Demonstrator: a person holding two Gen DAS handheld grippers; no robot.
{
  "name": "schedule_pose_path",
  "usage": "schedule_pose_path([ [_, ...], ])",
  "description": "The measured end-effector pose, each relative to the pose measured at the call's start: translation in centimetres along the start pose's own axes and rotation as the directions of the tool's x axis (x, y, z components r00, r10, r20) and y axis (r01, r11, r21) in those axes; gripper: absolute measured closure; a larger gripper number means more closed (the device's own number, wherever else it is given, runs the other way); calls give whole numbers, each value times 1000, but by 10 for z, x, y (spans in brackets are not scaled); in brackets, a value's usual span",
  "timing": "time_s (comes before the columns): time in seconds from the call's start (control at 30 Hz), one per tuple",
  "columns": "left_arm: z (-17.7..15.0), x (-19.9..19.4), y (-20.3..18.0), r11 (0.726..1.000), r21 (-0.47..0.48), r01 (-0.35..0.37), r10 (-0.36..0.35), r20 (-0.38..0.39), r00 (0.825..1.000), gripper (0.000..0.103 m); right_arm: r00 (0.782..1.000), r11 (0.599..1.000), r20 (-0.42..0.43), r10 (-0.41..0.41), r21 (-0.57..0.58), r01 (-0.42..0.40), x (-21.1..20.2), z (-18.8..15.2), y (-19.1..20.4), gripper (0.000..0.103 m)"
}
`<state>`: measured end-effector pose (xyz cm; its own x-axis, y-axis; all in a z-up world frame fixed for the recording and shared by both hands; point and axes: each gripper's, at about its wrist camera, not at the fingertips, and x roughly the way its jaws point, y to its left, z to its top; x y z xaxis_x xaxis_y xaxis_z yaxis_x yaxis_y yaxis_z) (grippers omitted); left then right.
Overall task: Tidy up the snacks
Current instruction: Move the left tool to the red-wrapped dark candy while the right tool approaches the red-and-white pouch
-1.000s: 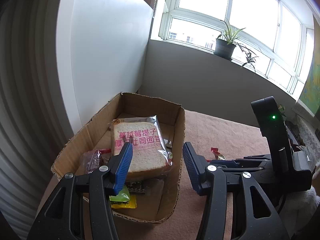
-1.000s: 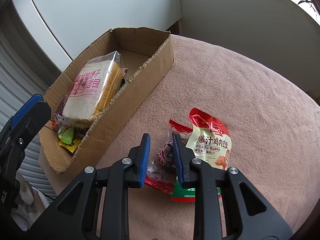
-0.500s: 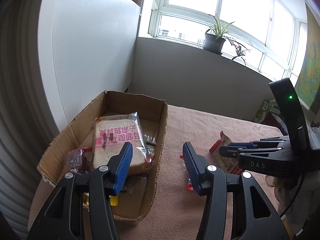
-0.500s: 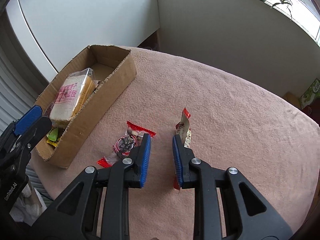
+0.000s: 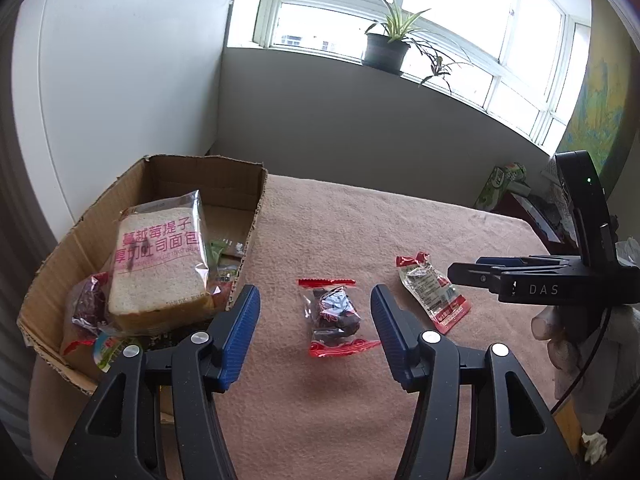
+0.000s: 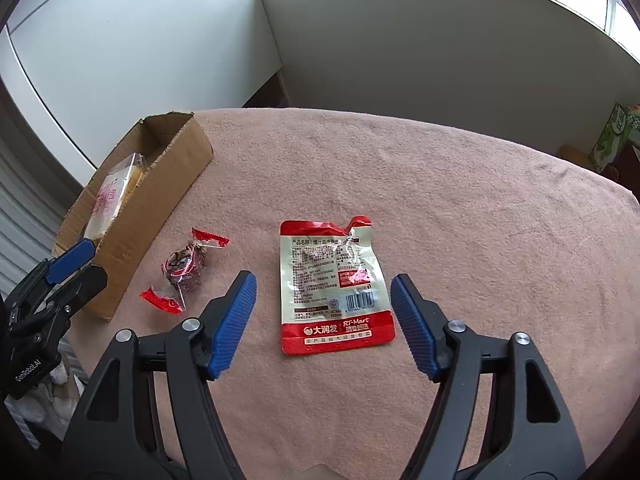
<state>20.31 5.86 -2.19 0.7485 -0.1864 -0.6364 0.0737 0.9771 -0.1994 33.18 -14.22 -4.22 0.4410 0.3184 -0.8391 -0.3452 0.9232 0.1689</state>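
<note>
A clear packet of dark dates with red ends [image 5: 334, 314] lies on the pink cloth. My left gripper [image 5: 315, 296] hovers over it, jaws opening, pads off it. At left, a cardboard box [image 5: 256, 208] holds a bagged bread loaf [image 5: 160, 260] and smaller snacks. A red-and-white pouch [image 6: 332, 284] lies flat, printed back up, right of the dates. My right gripper [image 6: 324, 282] hangs above it, jaws opening wide, nothing gripped. The right wrist view also shows the date packet [image 6: 182, 270], the box [image 6: 160, 192] and the left gripper [image 6: 94, 264]. The left wrist view shows the pouch [image 5: 432, 294] and the right gripper [image 5: 464, 272].
The pink cloth [image 5: 360, 224] covers a round-edged table that ends close behind both grippers. A green carton [image 6: 612, 136] stands off the far right edge. A gloved hand [image 5: 560, 332] holds the right gripper. Walls and a window sill with a potted plant [image 5: 386, 50] stand beyond.
My right gripper went from shut to wide open and drew away from the box, over the pouch, which now lies flat. My left gripper swung right from the box to the date packet and widened.
</note>
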Motion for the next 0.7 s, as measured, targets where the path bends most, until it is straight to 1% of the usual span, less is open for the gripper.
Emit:
schedule_pose_path([
  [0.03,-1,3,-5,1000,19,-1,1,-8,1000,44,1000,1000,1,-3,3,3,1,-1,-4,22],
  [0.1,-3,9,-15,999,51,-14,15,-24,1000,40,1000,1000,-1,-10,9,10,2,-3,-11,22],
  [0.17,-3,18,-20,998,56,-21,24,-52,998,36,1000,1000,-4,-8,9,8,4,-3,-16,22],
  [0.23,-1,25,-22,998,51,-29,33,-71,997,36,1000,1000,-11,-11,5,11,7,-4,-18,22],
  [0.33,2,33,-25,997,49,-61,65,-87,994,36,999,1000,-32,-7,-13,7,14,-3,-16,22],
  [0.53,2,57,-31,994,64,-92,100,-148,984,36,995,999,-100,20,-25,-23,37,0,-13,21],
  [0.7,1,72,-37,987,94,-129,143,-169,975,36,993,999,-118,-1,-47,-5,49,7,-9,20],
])
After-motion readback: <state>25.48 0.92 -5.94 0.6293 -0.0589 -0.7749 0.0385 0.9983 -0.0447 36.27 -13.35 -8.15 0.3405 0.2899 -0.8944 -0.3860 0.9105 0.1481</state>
